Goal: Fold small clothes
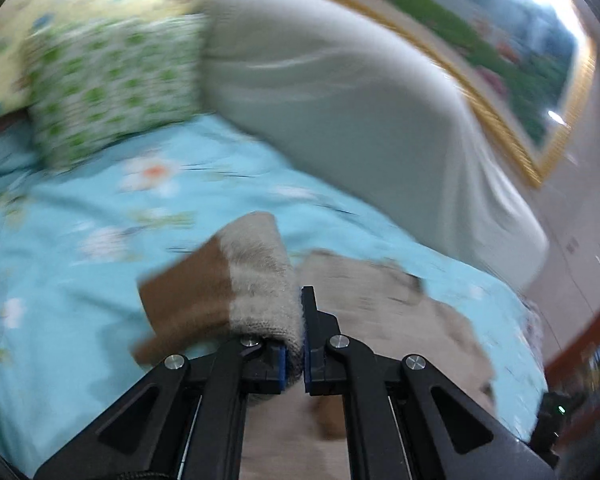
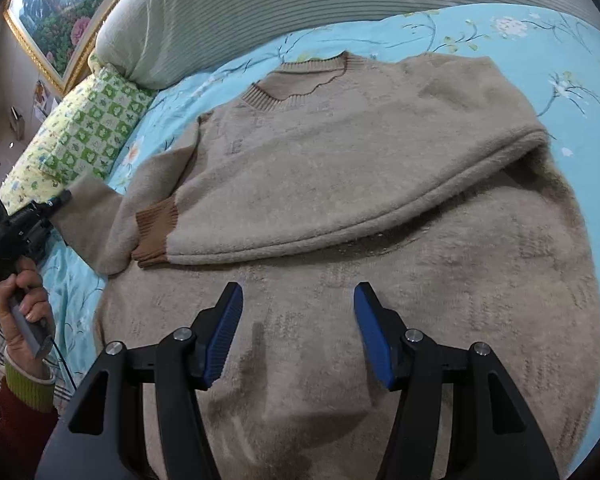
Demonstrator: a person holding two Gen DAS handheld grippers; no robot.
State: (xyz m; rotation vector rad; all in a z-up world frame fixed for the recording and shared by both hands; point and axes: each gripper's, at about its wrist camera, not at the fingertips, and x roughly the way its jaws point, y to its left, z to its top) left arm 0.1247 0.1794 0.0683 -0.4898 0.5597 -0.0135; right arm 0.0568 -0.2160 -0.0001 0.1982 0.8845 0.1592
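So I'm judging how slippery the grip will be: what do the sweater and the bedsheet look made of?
The sweater looks like a soft, fuzzy knit, wool or acrylic: matte beige nap, with ribbed brown cuff and collar. The bedsheet looks like a thin, smooth woven fabric, likely cotton, printed with flowers. The left tool pinches the sleeve.
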